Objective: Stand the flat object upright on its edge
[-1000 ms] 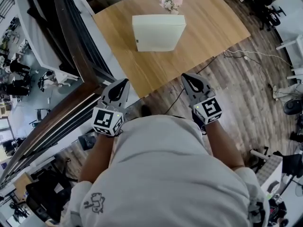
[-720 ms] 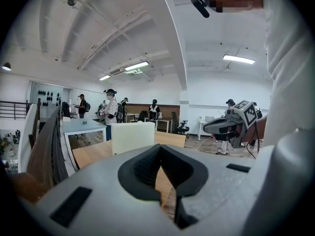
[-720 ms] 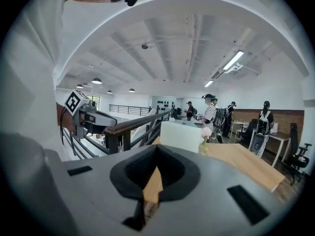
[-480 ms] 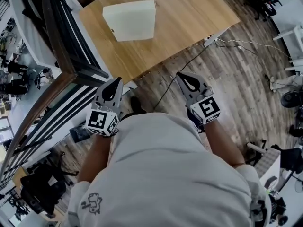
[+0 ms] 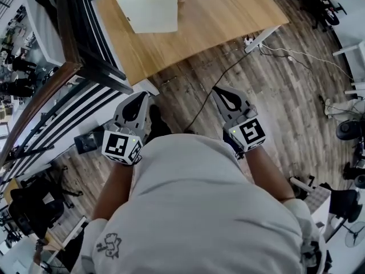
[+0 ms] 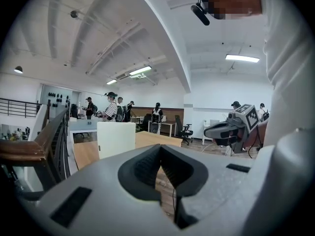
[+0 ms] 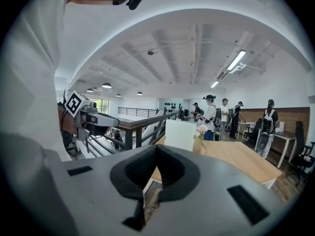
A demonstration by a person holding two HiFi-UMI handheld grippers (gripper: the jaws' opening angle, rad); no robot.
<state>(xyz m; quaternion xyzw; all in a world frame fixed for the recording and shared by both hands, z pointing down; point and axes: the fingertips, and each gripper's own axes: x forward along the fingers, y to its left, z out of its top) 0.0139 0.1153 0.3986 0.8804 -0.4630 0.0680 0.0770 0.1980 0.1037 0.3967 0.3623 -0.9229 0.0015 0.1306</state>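
Observation:
A white flat box (image 5: 149, 7) rests on the wooden table (image 5: 217, 16) at the top of the head view. In the left gripper view the box (image 6: 116, 139) looks upright, and the same in the right gripper view (image 7: 181, 134). Both grippers are held close to the person's body, over the floor and well short of the table. My left gripper (image 5: 138, 97) is shut with nothing in it, its jaws (image 6: 161, 154) pressed together. My right gripper (image 5: 222, 91) is also shut and empty (image 7: 156, 154).
A small pot of pink flowers (image 7: 201, 132) stands beside the box. A dark stair railing (image 5: 74, 67) runs along the left. A black cable (image 5: 214, 93) lies on the wood floor between the grippers. Several people stand at desks behind the table.
The table and box have slid up and to the left in the head view, farther from the grippers. Both grippers stay shut and near the body.

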